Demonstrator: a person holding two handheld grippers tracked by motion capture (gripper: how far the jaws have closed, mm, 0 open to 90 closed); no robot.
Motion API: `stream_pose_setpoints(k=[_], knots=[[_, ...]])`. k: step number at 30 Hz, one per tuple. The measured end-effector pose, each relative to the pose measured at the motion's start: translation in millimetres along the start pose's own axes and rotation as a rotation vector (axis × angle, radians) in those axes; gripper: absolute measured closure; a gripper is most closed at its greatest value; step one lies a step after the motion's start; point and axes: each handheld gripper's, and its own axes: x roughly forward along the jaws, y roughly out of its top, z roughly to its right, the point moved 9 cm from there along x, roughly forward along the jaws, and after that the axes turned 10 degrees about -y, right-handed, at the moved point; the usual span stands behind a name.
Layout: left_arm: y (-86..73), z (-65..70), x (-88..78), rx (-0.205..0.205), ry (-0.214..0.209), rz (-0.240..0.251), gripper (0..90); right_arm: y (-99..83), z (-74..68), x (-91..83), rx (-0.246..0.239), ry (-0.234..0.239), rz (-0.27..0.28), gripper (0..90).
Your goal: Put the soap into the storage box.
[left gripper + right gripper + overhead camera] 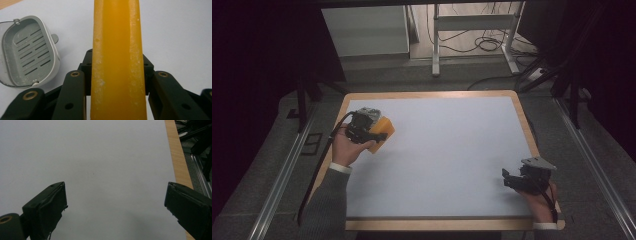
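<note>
At ten o'clock on the table [512, 150], the left gripper [374, 134] clamps an orange soap bar [117, 60]; lower it squarely into the grey soap dish [30, 51]. Right gripper [115, 207] rests agape.

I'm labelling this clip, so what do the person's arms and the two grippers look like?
Both arms wear dark grey sleeves with white cuffs. The left gripper and right gripper are black, with blocky jaws and brass-coloured rivets. Each carries a grey plate on top, and a black cable trails from the left one.

Grey slotted dish [28, 53], white table [452, 155]
</note>
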Motion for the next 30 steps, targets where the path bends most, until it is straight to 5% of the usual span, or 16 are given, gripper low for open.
stream_pose_setpoints(k=[30], knots=[[17.8,-26.9,-0.9,-0.053,0.023,0.016,60.9,0.0,1.4,-0.3,0.005,-0.004,0.0,4.1]])
